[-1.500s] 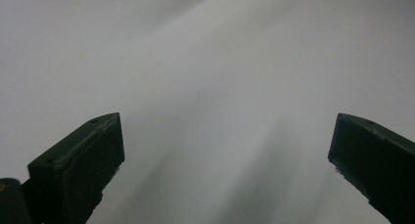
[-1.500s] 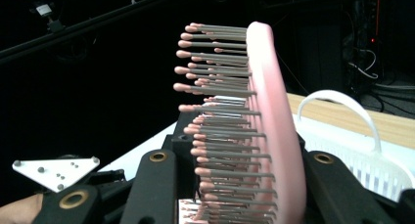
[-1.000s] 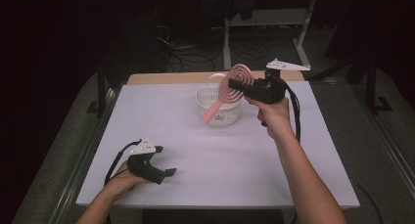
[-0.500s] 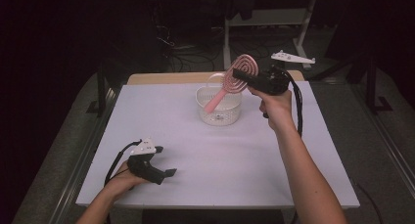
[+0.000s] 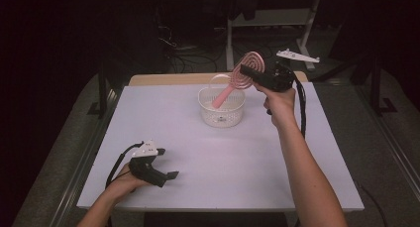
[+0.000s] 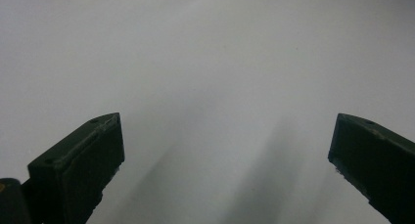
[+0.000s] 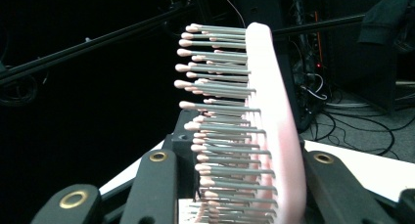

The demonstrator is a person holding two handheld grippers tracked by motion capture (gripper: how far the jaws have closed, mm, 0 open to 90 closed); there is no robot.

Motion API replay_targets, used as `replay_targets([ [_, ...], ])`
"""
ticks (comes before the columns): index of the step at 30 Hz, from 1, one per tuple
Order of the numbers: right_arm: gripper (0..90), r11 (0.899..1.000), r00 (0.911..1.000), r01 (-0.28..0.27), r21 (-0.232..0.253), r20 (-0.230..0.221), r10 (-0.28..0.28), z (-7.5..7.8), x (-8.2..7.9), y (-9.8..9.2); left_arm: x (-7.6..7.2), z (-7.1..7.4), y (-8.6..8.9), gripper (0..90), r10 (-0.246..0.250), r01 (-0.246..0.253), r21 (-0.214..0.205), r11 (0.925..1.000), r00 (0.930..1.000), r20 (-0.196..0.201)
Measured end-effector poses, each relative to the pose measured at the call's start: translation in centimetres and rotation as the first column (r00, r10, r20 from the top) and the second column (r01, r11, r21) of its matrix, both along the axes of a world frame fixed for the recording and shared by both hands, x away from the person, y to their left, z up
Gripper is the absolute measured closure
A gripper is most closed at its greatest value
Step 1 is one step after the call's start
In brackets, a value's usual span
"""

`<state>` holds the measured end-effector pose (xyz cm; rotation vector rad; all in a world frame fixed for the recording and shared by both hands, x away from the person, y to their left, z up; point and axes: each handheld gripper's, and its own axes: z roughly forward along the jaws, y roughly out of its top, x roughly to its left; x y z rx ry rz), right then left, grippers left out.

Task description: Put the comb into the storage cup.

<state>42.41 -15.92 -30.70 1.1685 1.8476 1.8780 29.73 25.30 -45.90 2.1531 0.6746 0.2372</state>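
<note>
High view: right gripper (image 5: 250, 73) clamps brush (image 5: 241, 78) by head, above basket (image 5: 222, 107); handle slants down-left into basket. Left gripper (image 5: 166, 177) open, idle, well apart near table (image 5: 247, 157) front edge.

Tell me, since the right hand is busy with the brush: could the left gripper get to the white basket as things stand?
Probably yes: the left gripper is open and empty, with bare table between it and the basket. The brush handle angles into the basket, though.

White table (image 5: 247, 157); dark floor beyond with cables (image 5: 198, 53), metal stand (image 5: 230, 33).
</note>
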Motion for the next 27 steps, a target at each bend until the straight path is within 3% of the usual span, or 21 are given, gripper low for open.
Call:
replay_targets([
  [27, 62.7, 0.999, 0.9974, 0.029, -0.014, -0.065, -0.03, -3.5, 2.9, 2.6, 0.0, 0.0, 0.1, 0.0, -0.001, 0.001, -0.001, 1.0, 1.0, -0.001],
])
